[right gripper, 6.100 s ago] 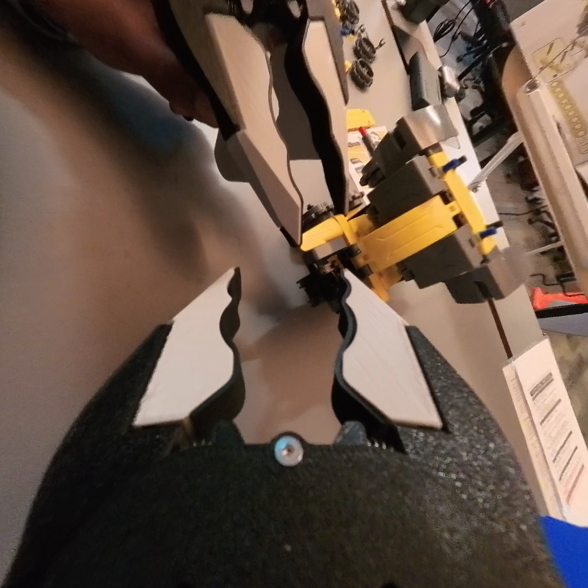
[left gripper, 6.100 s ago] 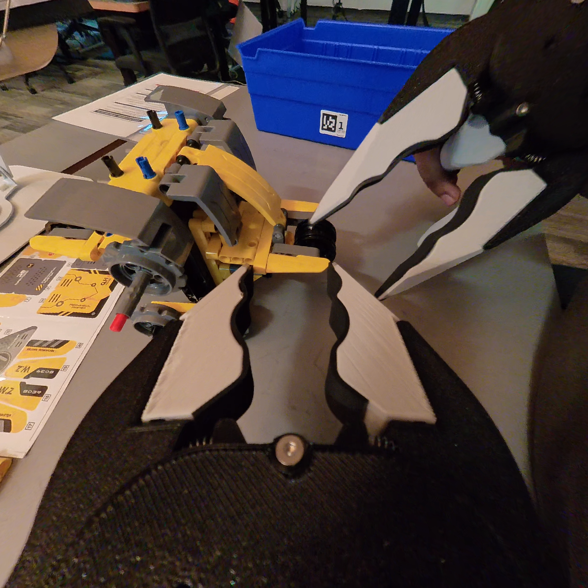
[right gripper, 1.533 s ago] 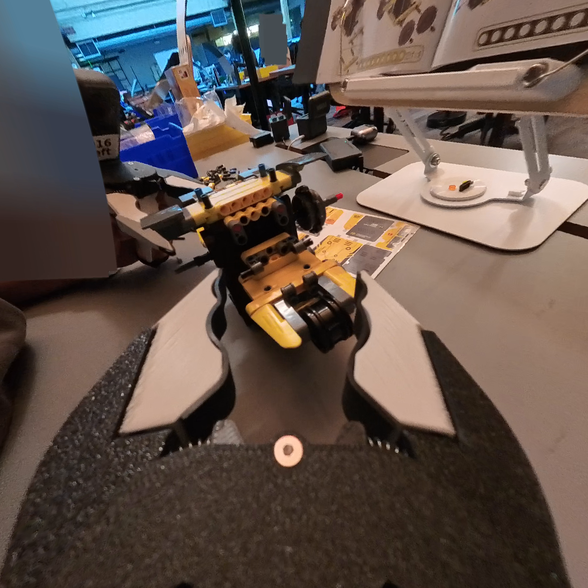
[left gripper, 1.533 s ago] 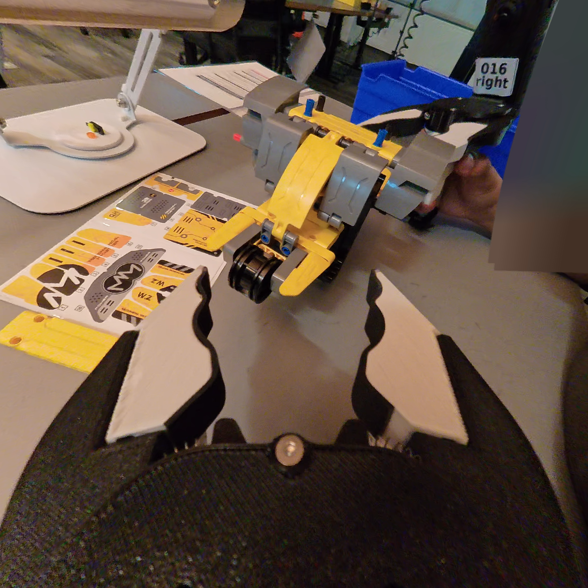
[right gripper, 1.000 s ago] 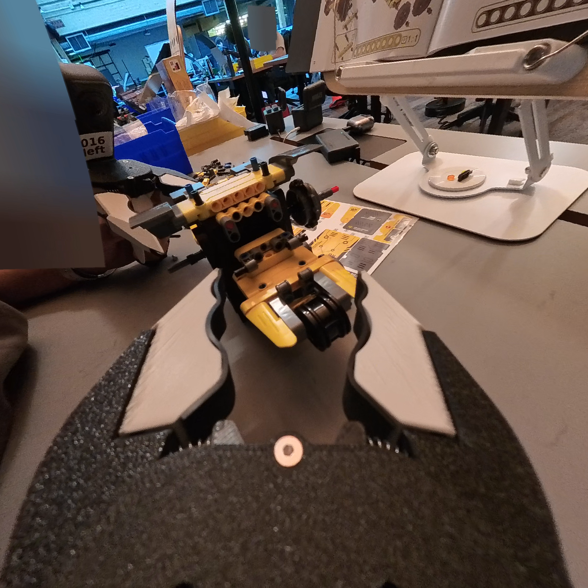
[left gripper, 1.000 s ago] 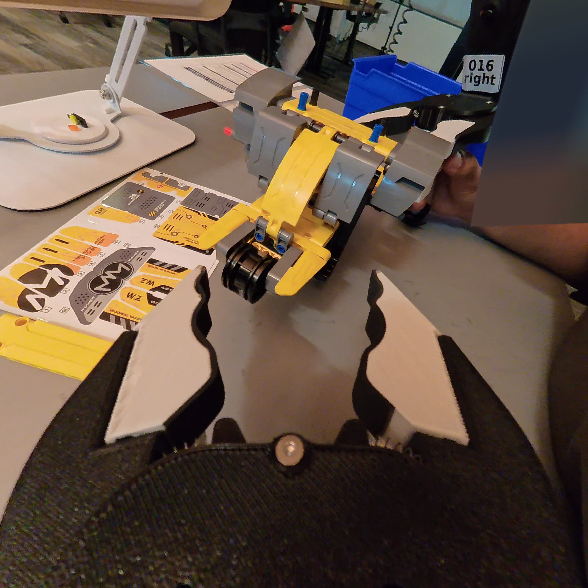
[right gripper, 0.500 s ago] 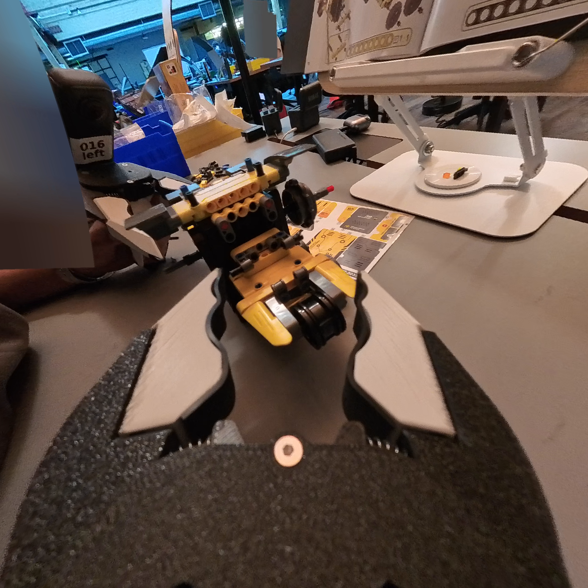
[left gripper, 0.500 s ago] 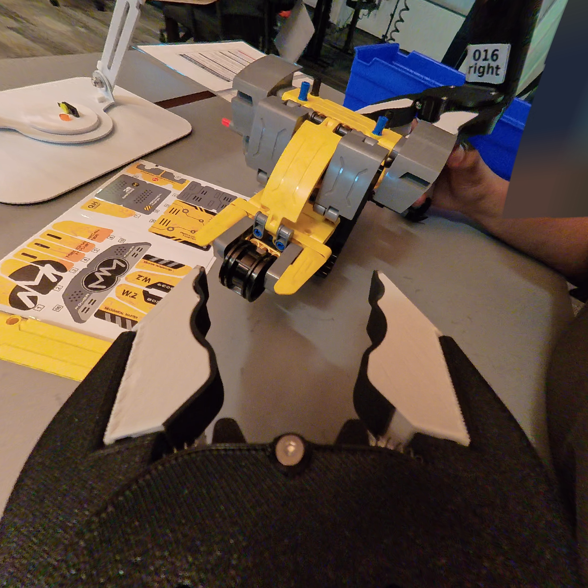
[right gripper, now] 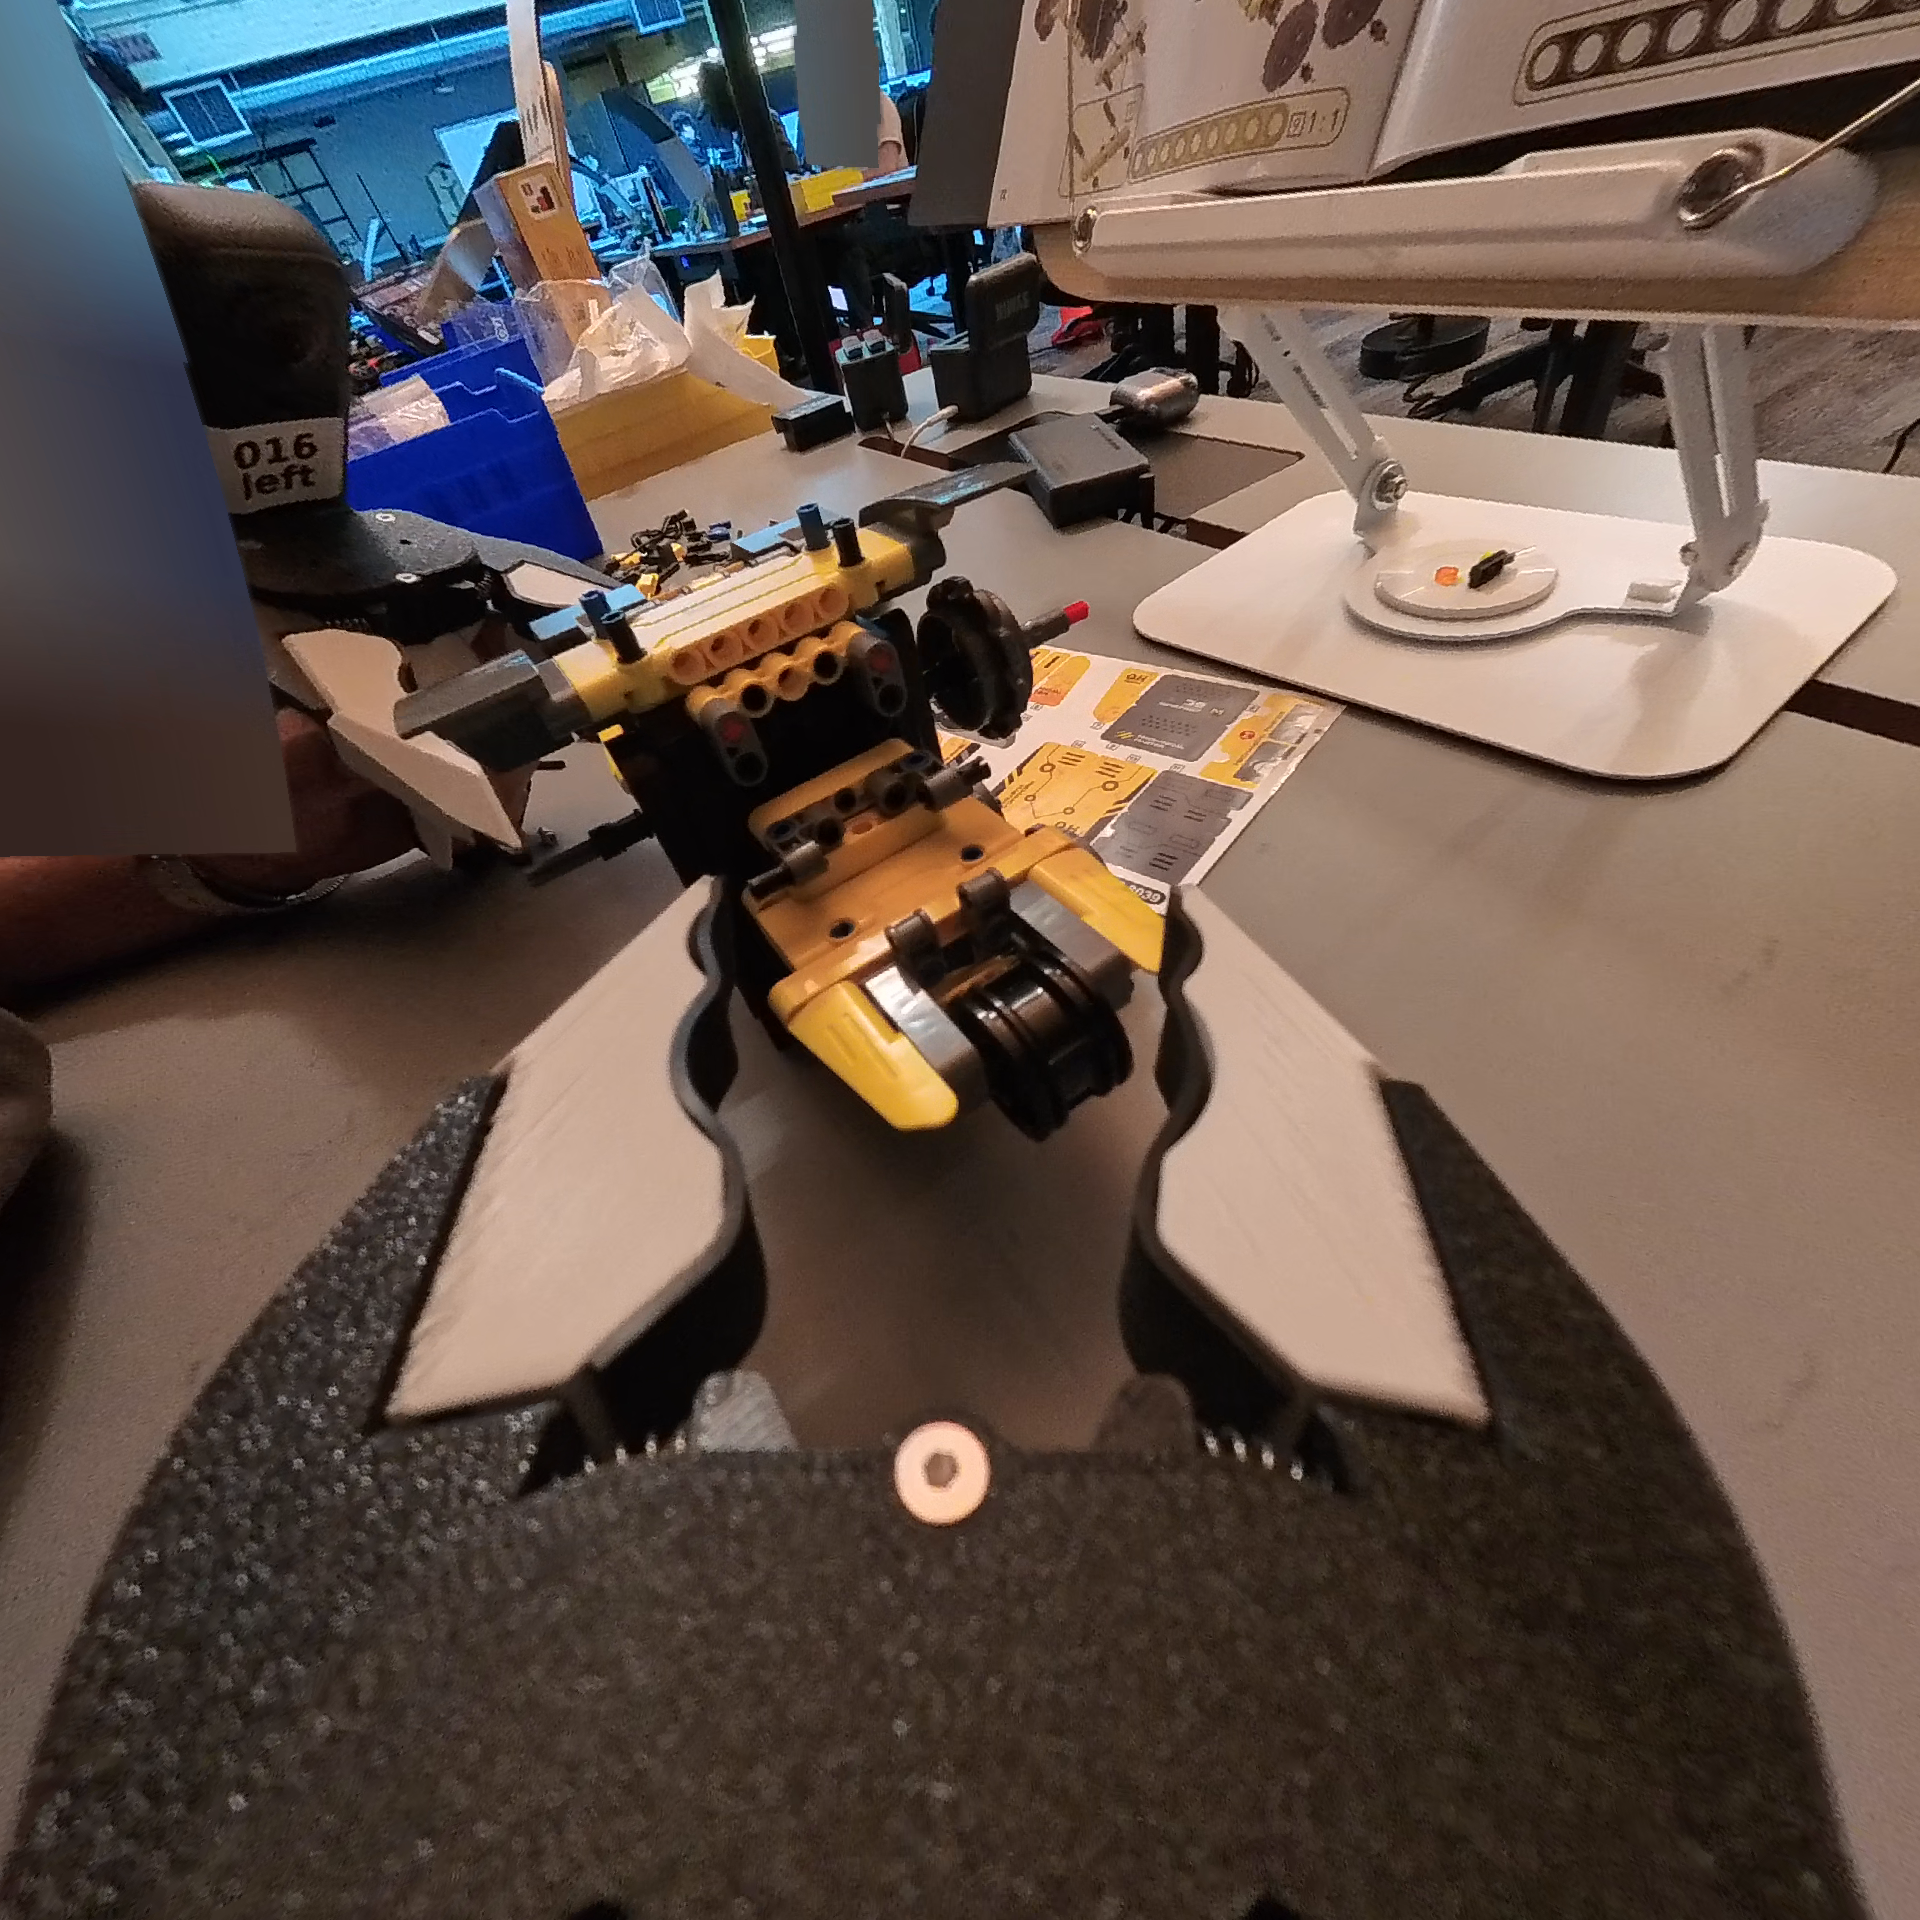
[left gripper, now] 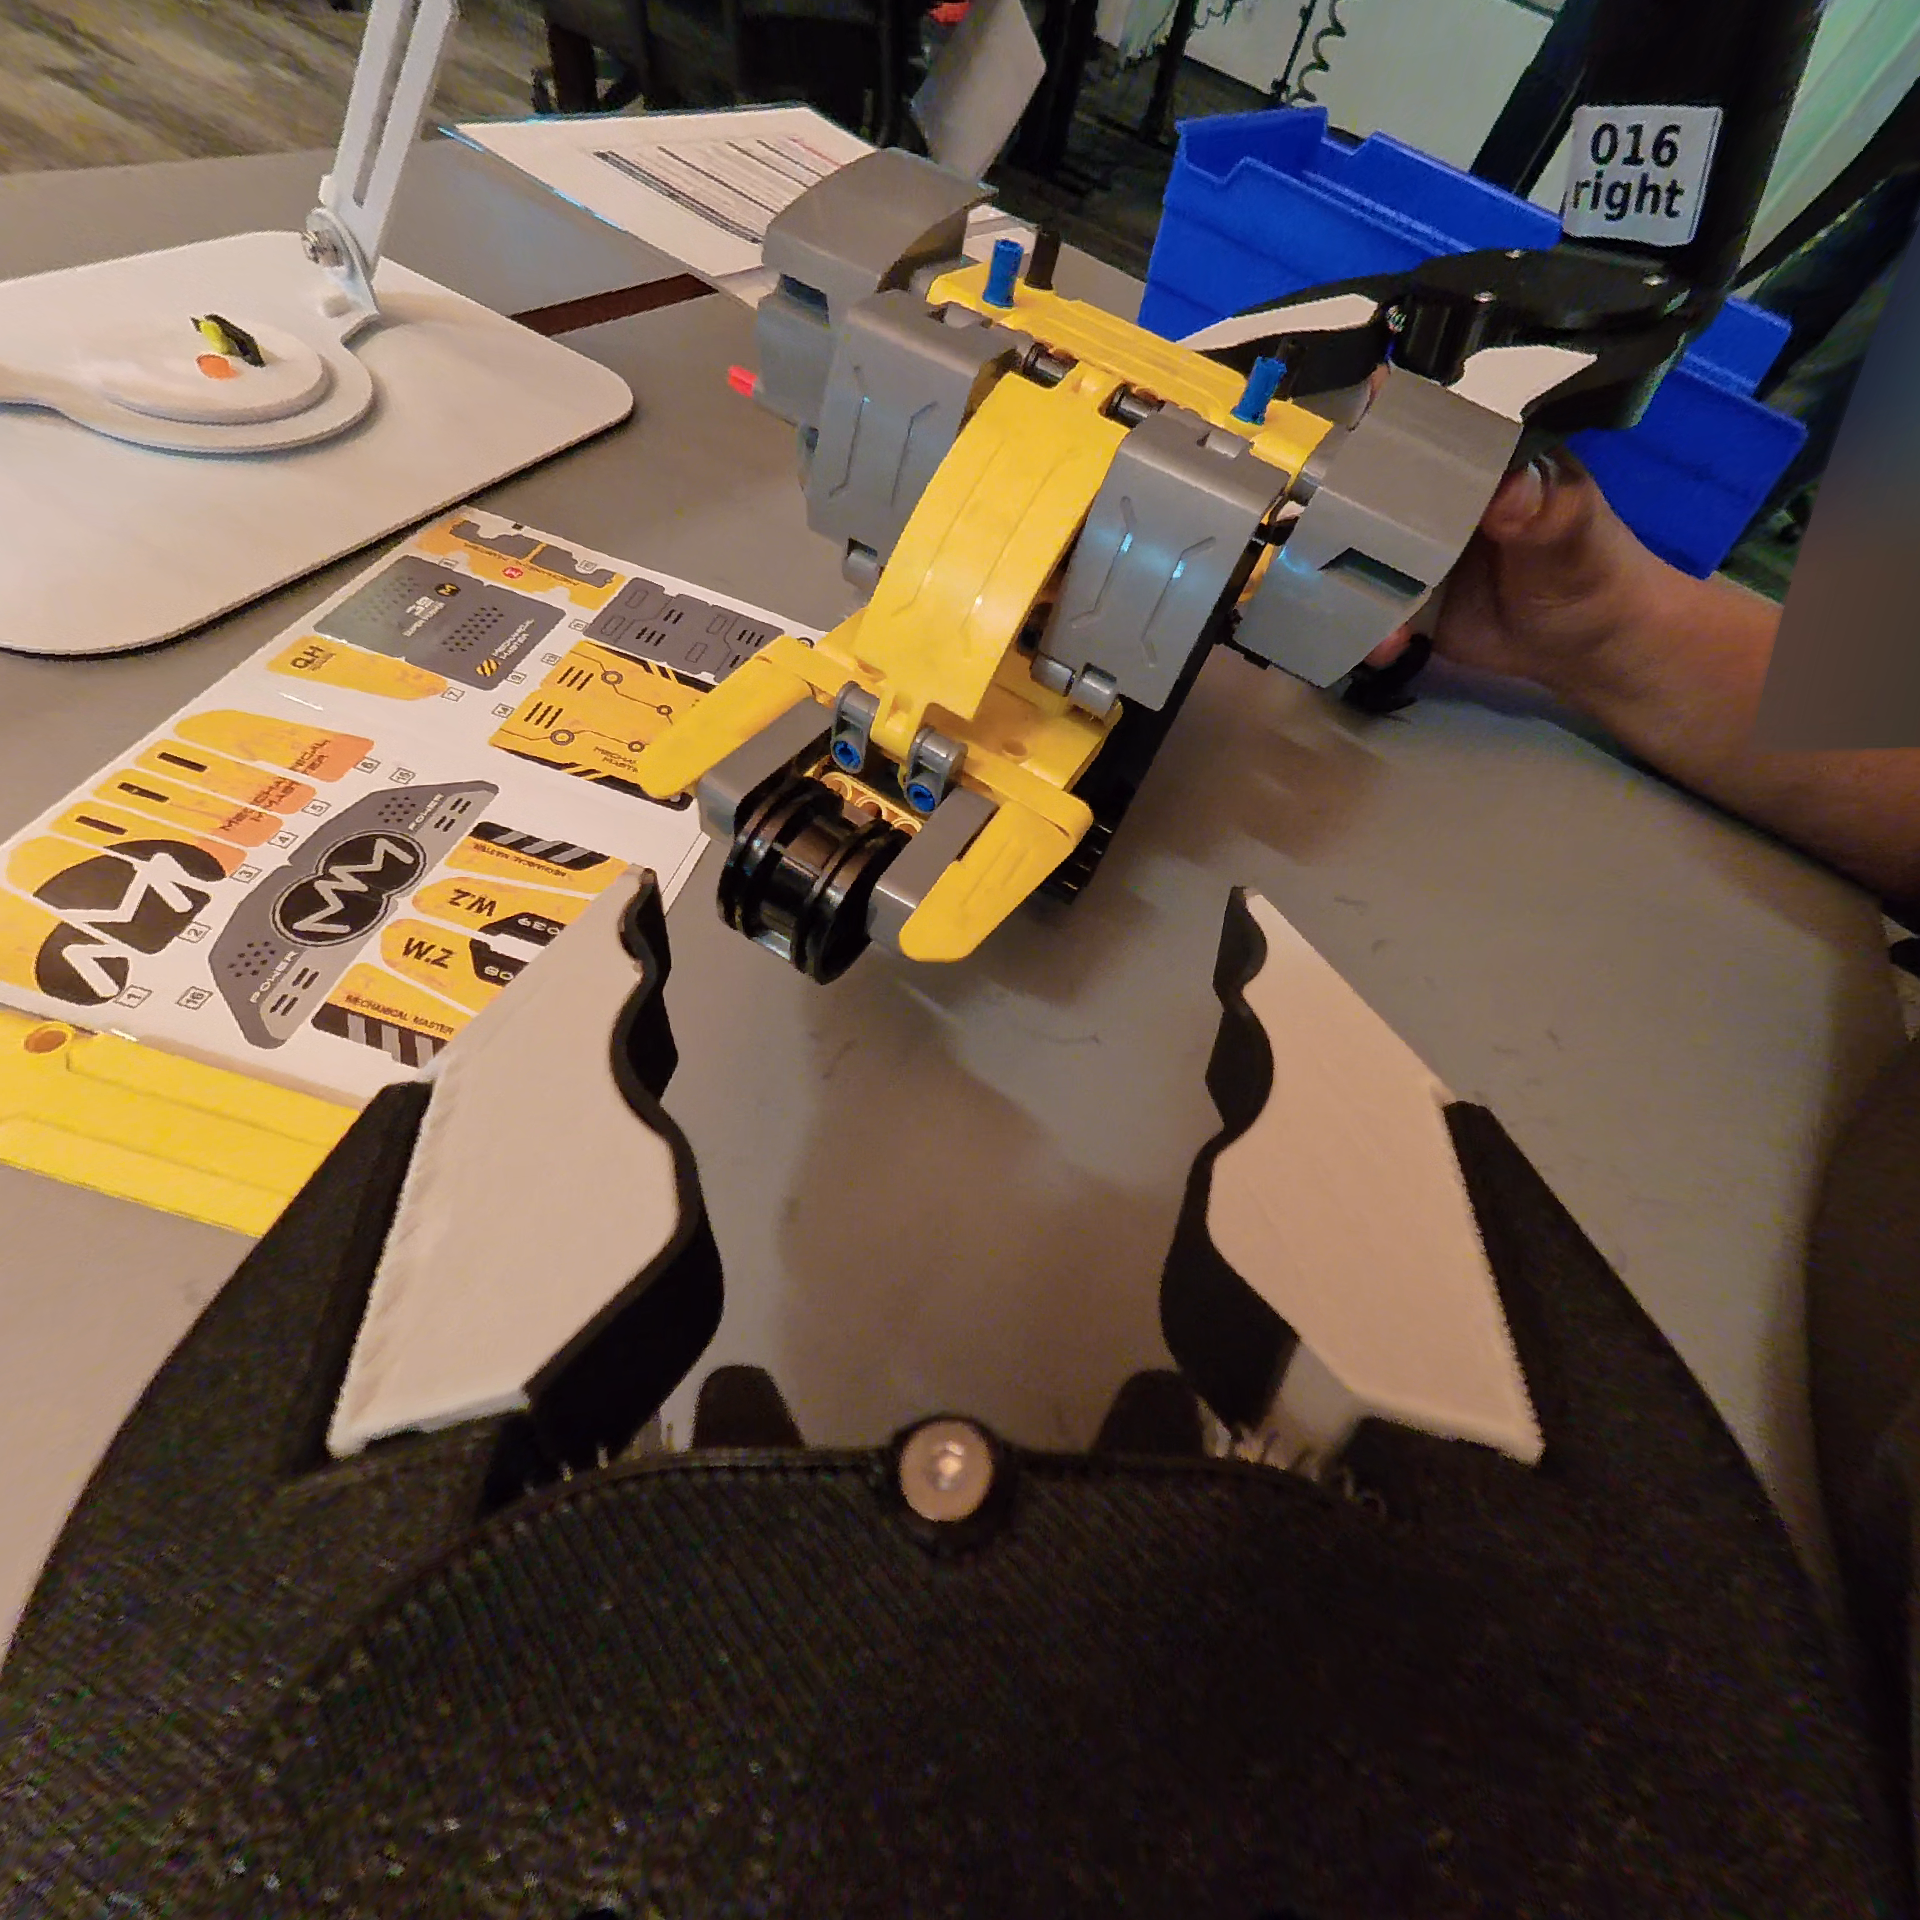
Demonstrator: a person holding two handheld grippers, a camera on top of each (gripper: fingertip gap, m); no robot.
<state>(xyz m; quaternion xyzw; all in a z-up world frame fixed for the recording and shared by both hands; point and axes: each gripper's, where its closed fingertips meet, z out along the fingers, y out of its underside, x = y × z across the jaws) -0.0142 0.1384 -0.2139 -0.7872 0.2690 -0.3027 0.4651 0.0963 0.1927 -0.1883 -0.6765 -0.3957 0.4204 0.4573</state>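
Six seconds back we have both claws crowded at the black wheel end of the yellow and grey brick model; now our left claw sits pulled back and spread wider, its tips apart from the model. Our right claw now faces the model's other wheeled end, fingers either side. Over the last second the model drifts slightly nearer the left claw.

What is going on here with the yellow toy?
A person works with two grippers on a yellow and grey brick model that stands on the grey table. The left gripper is open, just short of the model's black wheel. The right gripper, also open, has its fingers either side of a yellow wheeled end. A sticker sheet lies beside the model.
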